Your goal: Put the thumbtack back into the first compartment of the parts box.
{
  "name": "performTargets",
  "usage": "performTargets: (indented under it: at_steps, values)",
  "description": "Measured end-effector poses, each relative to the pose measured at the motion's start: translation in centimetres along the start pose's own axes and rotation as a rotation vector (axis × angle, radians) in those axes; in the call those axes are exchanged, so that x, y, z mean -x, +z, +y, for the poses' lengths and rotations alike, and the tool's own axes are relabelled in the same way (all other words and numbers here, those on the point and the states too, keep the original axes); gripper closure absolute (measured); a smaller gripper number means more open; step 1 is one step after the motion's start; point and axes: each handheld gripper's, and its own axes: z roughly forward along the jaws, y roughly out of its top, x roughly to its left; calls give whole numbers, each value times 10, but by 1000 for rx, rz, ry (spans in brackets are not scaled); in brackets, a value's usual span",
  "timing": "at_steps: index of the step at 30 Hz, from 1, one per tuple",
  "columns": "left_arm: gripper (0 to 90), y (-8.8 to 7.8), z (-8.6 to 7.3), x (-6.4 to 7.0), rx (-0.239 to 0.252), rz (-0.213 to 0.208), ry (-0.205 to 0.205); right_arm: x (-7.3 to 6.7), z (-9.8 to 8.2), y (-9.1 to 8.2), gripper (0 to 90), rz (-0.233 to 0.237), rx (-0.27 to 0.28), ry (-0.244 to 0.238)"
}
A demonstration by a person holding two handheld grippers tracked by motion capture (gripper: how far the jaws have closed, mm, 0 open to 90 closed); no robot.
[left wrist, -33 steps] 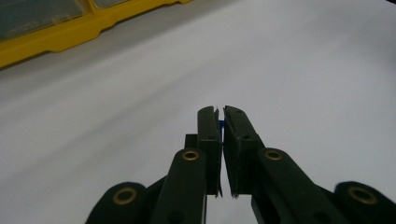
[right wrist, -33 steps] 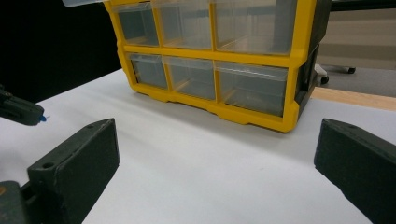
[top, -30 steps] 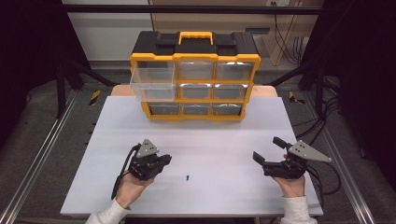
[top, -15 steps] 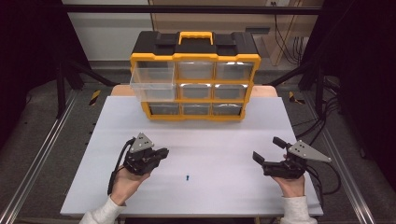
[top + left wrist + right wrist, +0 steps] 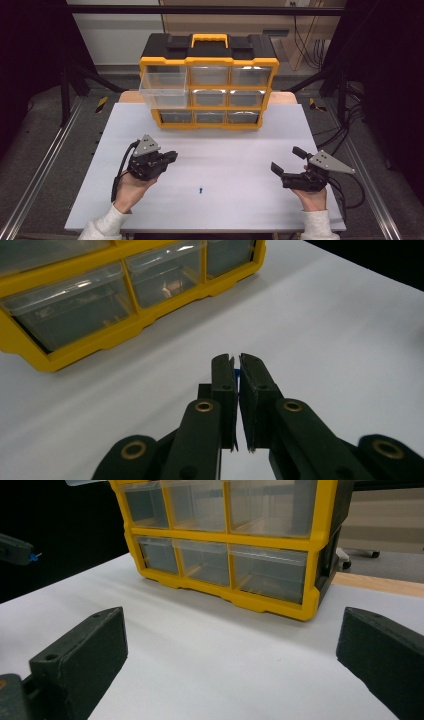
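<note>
Left gripper view, blue piece (image 5: 237,373) pinched between closed jaws

Even overhead light falls on the white table (image 5: 240,165), while the surroundings stay dark. Glare spots the clear drawers (image 5: 209,75). Both gripper views blur close up.

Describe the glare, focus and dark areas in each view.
High view: ceiling light glints on the organizer's upper drawers, surroundings dark. Left gripper view: the near-shut left gripper is sharp, the drawers softer. Right gripper view: the right gripper, open, looms large and soft; black background at left.
</note>
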Motion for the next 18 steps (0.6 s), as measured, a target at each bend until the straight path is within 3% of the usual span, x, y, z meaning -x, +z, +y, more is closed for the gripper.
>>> performTargets:
  at_steps: [18]
  values:
    - [851,-17,24,-6,44,16,23,1,0,0,5,1,0,-4]
